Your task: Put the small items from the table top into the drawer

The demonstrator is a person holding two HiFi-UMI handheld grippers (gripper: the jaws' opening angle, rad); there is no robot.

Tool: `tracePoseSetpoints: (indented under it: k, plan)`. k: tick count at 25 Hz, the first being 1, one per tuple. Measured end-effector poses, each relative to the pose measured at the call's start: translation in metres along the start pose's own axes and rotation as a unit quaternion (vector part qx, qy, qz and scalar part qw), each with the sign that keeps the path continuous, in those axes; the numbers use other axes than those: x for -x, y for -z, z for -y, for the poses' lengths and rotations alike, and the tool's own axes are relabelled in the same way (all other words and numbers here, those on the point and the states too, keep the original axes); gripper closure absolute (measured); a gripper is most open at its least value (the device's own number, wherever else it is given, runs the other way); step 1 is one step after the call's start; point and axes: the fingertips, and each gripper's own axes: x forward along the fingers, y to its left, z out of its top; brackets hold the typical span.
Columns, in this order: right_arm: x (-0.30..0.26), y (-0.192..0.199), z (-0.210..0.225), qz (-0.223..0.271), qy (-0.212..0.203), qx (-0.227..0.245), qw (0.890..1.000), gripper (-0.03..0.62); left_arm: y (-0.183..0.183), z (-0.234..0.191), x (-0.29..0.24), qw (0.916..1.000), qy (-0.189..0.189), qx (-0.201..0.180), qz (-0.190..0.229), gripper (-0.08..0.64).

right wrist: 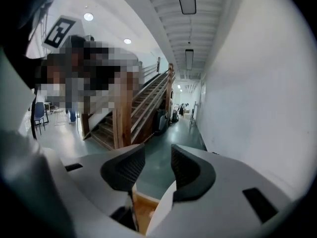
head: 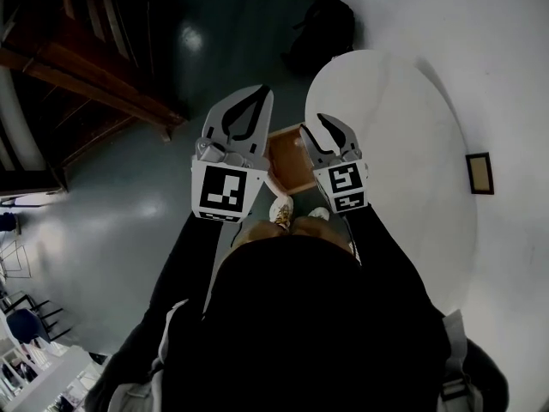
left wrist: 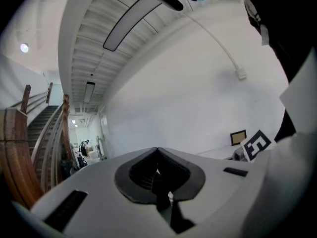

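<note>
Showing a white table [head: 403,136] with a rounded far end, standing at the right along a pale wall. Carrying, at its left edge, a wooden drawer [head: 290,157], standing open toward the left. Resting on a glossy dark grey-green floor [head: 111,221], this bearing a dark bag [head: 322,28] beyond the table's far end and a wooden staircase [head: 94,75] at far left. Showing a small dark-framed panel [head: 479,172] at the table's right rim, whether lying on the top or hanging on the wall not being clear.

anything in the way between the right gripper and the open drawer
Nothing visible. The right gripper, its jaws apart and empty, is right beside the open wooden drawer, with no object between them.
</note>
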Motion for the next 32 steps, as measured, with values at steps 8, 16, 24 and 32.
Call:
tracePoseSetpoints:
  k: [8, 16, 24, 32]
  plan:
    - [0.037, -0.084, 0.011, 0.104, 0.028, 0.016, 0.994, 0.419, -0.017, -0.002, -0.002, 0.9997, 0.001, -0.008, 0.023, 0.545]
    - [0.051, -0.102, 0.018, 0.14, 0.048, 0.012, 0.989, 0.425, -0.026, 0.007, -0.005, 0.9991, 0.016, -0.017, 0.035, 0.545]
    - [0.061, -0.103, 0.028, 0.162, 0.075, -0.005, 0.984, 0.566, -0.017, 0.009, -0.005, 0.9991, 0.027, -0.016, 0.027, 0.545]
    - [0.06, -0.104, 0.029, 0.165, 0.082, -0.001, 0.983, 0.566, -0.013, 0.011, -0.005, 0.9992, 0.03, -0.015, 0.024, 0.545]
